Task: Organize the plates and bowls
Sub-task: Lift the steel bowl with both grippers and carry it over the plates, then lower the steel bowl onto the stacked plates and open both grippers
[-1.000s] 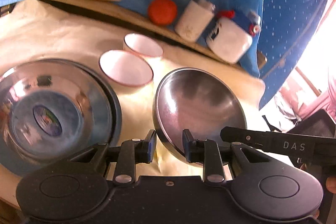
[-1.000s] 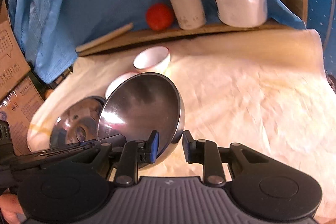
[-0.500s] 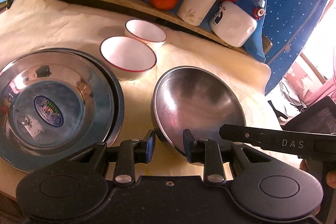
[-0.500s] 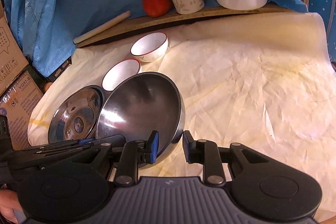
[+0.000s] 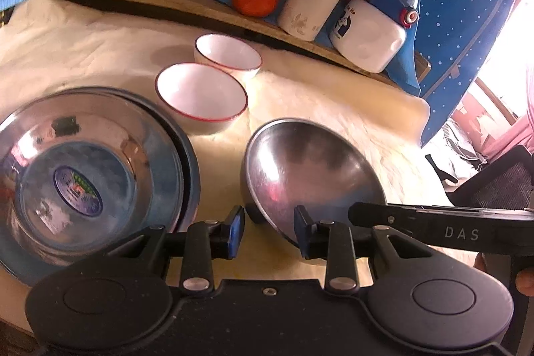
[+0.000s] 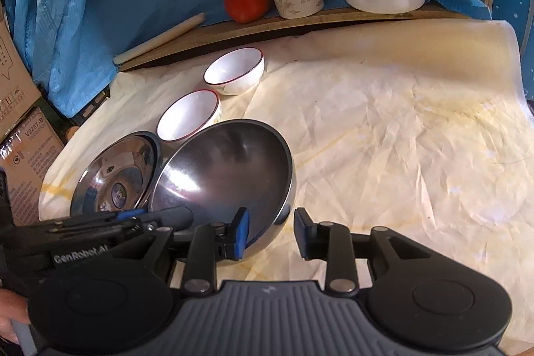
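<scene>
The steel bowl [image 5: 310, 175] sits tilted on the paper-covered worktop [image 6: 400, 139], its rim straddled on opposite sides by both grippers. The fingers of the left gripper [image 5: 268, 231] are opening: a second ago they stood closer together around the near rim, and now neither pad looks pressed on the metal, though the rim still runs between them. The right gripper [image 6: 271, 232] is opening too; its left finger [image 6: 241, 234] lies against the inside of the bowl, its right finger stands clear of the outer wall, so the hold looks let go. That reads as the bowl just being released here on the worktop.

Beyond the left fingers and to their left lies the steel plate stack [image 5: 90, 179], near the bowl but apart from it. Farther ahead stand 2 white bowls [image 5: 200, 95], just beside each other. The likely remainder is nesting those and grouping everything.
</scene>
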`<state>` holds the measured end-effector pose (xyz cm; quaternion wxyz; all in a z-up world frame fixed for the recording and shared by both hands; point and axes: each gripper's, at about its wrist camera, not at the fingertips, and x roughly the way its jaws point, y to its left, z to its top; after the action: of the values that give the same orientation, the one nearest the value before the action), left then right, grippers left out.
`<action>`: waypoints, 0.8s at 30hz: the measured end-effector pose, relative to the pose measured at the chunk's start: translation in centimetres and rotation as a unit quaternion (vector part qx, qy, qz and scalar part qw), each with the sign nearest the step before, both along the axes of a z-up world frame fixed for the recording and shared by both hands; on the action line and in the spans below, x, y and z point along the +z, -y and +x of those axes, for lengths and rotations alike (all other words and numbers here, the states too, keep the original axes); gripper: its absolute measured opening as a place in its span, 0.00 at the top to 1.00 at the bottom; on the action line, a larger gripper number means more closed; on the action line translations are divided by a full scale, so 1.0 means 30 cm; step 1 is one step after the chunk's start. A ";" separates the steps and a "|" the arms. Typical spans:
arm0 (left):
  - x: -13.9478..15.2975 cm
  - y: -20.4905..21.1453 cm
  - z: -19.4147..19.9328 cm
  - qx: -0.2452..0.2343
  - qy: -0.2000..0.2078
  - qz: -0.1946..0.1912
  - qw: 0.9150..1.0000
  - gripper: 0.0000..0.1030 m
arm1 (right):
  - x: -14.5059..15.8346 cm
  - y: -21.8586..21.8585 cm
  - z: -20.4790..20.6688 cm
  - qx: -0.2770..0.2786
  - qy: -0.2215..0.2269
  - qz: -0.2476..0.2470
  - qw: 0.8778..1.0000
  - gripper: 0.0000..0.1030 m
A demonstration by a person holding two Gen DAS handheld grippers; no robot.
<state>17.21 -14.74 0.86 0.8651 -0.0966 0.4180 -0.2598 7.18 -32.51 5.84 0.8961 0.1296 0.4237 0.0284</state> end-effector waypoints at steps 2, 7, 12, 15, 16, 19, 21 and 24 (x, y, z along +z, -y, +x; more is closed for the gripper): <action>0.005 -0.002 0.002 0.000 0.003 0.003 1.000 0.67 | 0.002 0.004 -0.001 -0.001 0.002 -0.003 1.000 0.66; 0.008 -0.023 0.004 0.004 0.005 0.003 1.000 0.55 | 0.005 0.014 -0.003 -0.001 0.007 -0.007 1.000 0.61; 0.021 -0.037 0.011 -0.002 0.002 0.000 1.000 0.38 | 0.006 0.021 -0.006 -0.004 0.012 -0.006 1.000 0.47; 0.041 -0.037 0.009 -0.011 0.004 -0.004 1.000 0.30 | 0.008 0.031 -0.006 -0.006 0.016 -0.005 1.000 0.41; 0.049 -0.038 0.009 -0.014 0.007 -0.004 1.000 0.30 | 0.009 0.032 -0.007 -0.007 0.018 -0.005 1.000 0.38; 0.079 -0.052 0.019 -0.014 0.019 -0.014 1.000 0.24 | 0.016 0.041 -0.005 -0.010 0.028 -0.004 1.000 0.29; 0.102 -0.066 0.038 -0.010 0.030 -0.019 0.999 0.21 | 0.021 0.048 -0.003 -0.013 0.035 0.000 0.999 0.24; 0.125 -0.088 0.096 0.002 0.035 -0.012 0.999 0.14 | 0.024 0.066 0.011 -0.015 0.043 0.017 0.999 0.14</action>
<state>20.09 -12.09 4.60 0.8783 -0.0988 0.3843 -0.2669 7.52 -34.48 6.57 0.9115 0.1498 0.3820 0.0278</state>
